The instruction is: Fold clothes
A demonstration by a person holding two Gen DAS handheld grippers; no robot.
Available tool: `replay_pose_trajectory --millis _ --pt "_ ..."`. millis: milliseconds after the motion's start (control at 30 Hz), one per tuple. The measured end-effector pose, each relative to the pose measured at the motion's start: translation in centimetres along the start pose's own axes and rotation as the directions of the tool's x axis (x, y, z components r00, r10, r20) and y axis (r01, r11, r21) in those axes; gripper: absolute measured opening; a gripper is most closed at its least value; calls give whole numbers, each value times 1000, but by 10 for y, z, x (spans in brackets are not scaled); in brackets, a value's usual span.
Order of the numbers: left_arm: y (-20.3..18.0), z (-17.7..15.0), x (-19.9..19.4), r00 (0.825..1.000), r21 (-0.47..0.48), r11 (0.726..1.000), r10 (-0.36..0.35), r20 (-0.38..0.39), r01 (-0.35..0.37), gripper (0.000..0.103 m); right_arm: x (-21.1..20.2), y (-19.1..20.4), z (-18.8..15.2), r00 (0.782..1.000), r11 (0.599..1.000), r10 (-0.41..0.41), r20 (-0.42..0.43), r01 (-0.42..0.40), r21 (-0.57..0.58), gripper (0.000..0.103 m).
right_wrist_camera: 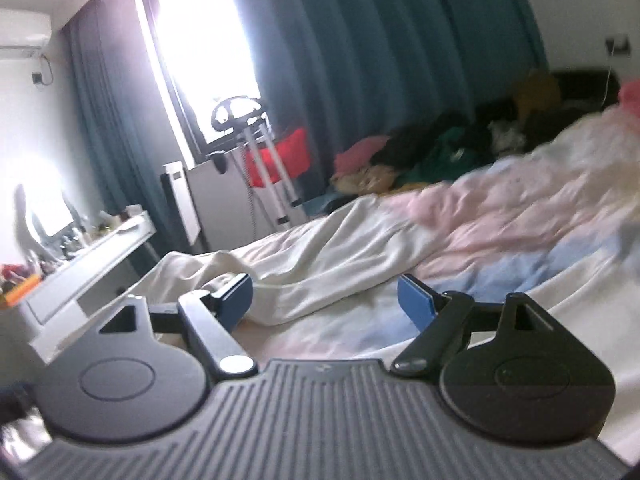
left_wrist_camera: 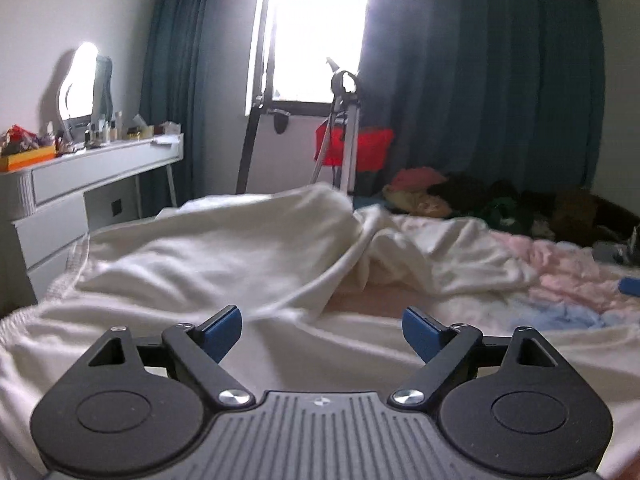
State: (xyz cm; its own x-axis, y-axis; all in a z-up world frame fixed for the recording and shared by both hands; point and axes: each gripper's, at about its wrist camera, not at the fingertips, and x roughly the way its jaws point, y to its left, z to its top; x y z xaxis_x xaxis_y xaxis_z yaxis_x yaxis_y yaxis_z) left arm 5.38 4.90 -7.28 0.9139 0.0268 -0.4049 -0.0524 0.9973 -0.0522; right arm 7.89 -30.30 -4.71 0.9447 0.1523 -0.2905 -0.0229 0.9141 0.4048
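The left hand-held gripper [left_wrist_camera: 322, 330] hangs low over a bed with its two blue-padded fingers [left_wrist_camera: 222, 332] spread wide and nothing between them; only cloth shows in the gap, lying below the pads and not pinched. The right hand-held gripper [right_wrist_camera: 324, 304] is likewise wide open and empty.

The task's thing, a white garment [left_wrist_camera: 224, 252], lies crumpled on the bed [left_wrist_camera: 568, 280], rumpled into a ridge that runs away from the left hand-held gripper. Its near part spreads under the left gripper's body, so its front edge is hidden, and a stitched hem shows at the left. What kind of garment it is cannot be told from these folds. In the right wrist view the same white cloth [right_wrist_camera: 320, 248] lies ahead and to the left of the jaws, its near end just beside the left finger.

Beyond it the bed cover, pink and pale blue, is blurred. A heap of dark, green, pink and yellow clothes [left_wrist_camera: 472, 200] sits at the far side against a teal curtain [left_wrist_camera: 480, 80]; single pieces in it cannot be made out. The window [left_wrist_camera: 316, 28] is blown out white. A tripod [left_wrist_camera: 344, 132] stands before a red thing that it partly covers. At the left a white bench [left_wrist_camera: 100, 168] carries small bottles and a mirror [left_wrist_camera: 80, 80], too small and glaring to read. Both views are smeared, the right one more.
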Motion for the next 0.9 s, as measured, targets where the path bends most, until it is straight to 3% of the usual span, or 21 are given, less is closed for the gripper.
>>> replay_pose_trajectory --millis 100,167,233,300,367,433,667,767,833,900 --pt "3 -16 11 1000 -11 1000 21 -7 -21 89 33 -14 -10 999 995 24 -24 -22 95 82" --pt "8 -23 19 998 -27 998 62 -7 -62 92 67 -31 -19 996 985 28 -84 -13 171 83" --pt "14 -28 27 998 -71 997 41 -42 -44 93 98 -49 -25 989 970 54 -139 -20 241 82" --pt "18 -33 35 998 -86 996 25 -55 -30 93 124 -73 -31 989 927 75 -127 -22 375 81" --pt "19 -37 39 998 -78 996 40 -50 -43 93 148 -94 -37 990 859 96 -106 -28 511 75" --pt "21 -38 45 998 -87 995 37 -53 -42 94 171 -105 -41 991 814 97 -92 -26 581 68" --pt "19 -45 65 998 -108 994 22 -61 -28 94 238 -125 -36 993 755 106 -47 -49 653 64" --pt "12 -48 74 998 -96 995 10 -56 -16 94 253 -144 -42 998 672 66 4 -48 739 42" --pt "6 -52 77 999 -62 998 3 -50 -6 94 262 -152 -45 1000 634 23 11 -23 773 21" --pt "-1 -56 79 999 -21 1000 3 -44 -4 95 269 -153 -45 1000 622 7 18 -18 783 17"
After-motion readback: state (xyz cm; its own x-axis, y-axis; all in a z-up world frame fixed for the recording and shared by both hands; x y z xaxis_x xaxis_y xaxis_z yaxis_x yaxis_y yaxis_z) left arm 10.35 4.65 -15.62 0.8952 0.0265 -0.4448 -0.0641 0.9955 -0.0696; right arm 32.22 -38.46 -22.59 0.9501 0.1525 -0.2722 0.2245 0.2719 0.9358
